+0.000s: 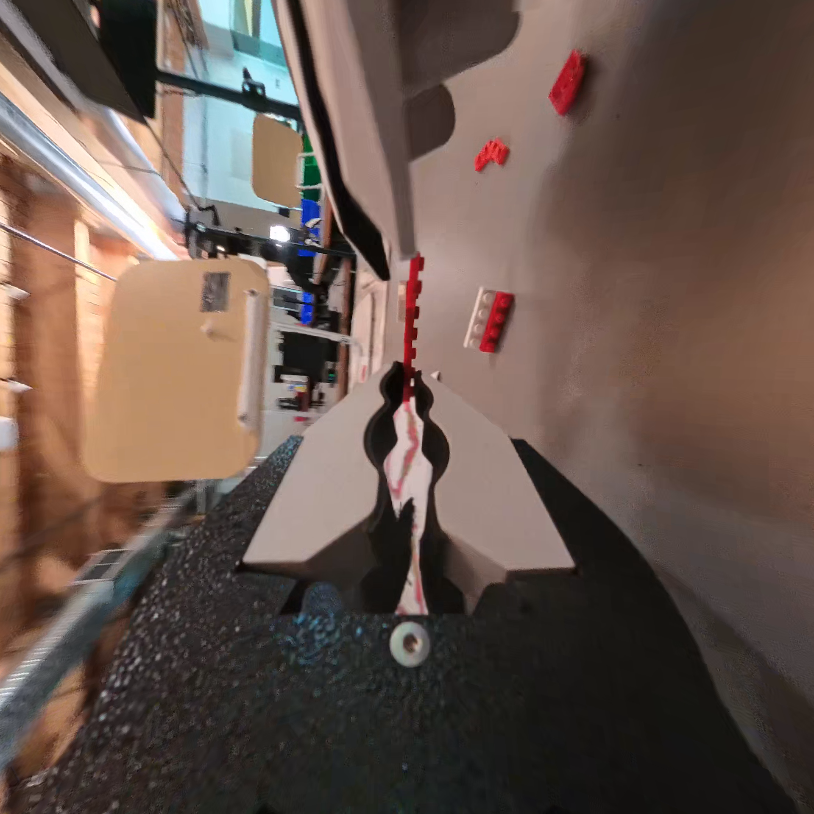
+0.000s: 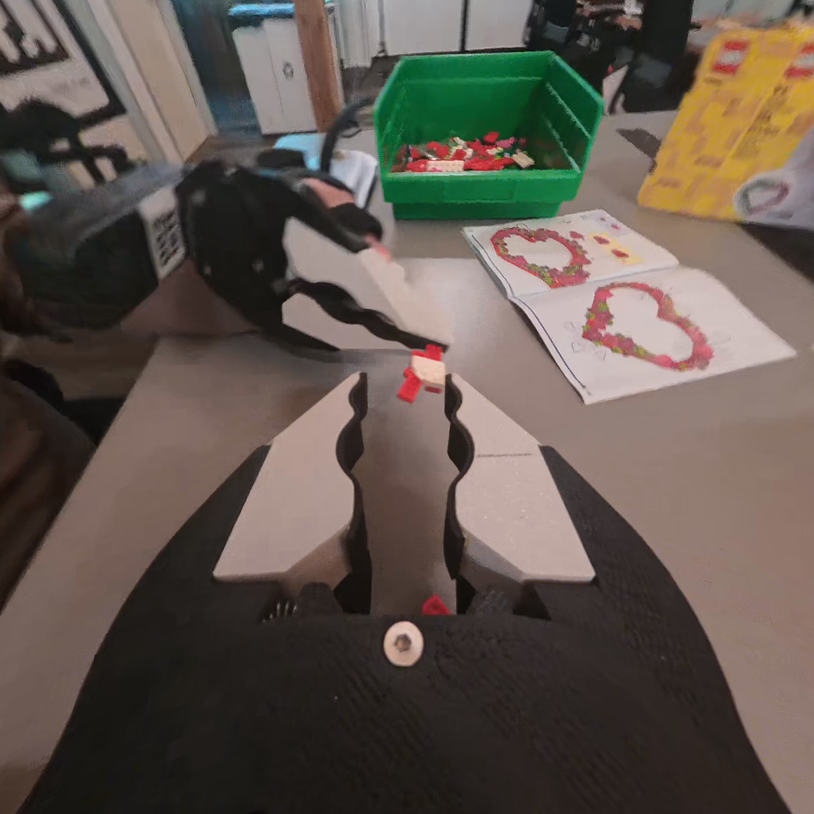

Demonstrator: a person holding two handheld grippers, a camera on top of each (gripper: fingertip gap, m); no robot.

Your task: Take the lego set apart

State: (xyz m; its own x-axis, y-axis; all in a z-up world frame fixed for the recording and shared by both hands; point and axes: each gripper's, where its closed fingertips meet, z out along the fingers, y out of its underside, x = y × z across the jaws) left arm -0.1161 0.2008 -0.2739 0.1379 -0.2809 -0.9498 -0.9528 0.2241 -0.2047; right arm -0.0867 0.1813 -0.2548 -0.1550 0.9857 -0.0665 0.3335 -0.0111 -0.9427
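Fingers of left gripper (image 1: 407, 379) clenched on thin red studded lego strip (image 1: 413, 317), held above grey table (image 1: 660, 396); right gripper (image 2: 405, 383) spread wide, holding nothing; red-white lego cluster (image 2: 423, 374) just beyond its tips

Both views are evenly lit by soft indoor light, with no hard glare on the grey table (image 2: 660, 484). In the left wrist view the brightest patch is a pale window area (image 1: 229, 145) far behind the table edge, and a bright strip along a metal rail beside it is washed out. That view is rolled sideways, and its left half smears with motion blur. Wide-angle bending curves the table toward the frame edges. In the right wrist view, the green bin (image 2: 484, 132) is fairly sharp, while the other gripper (image 2: 423, 339) left of it is streaked with blur and casts a soft shadow beneath itself.
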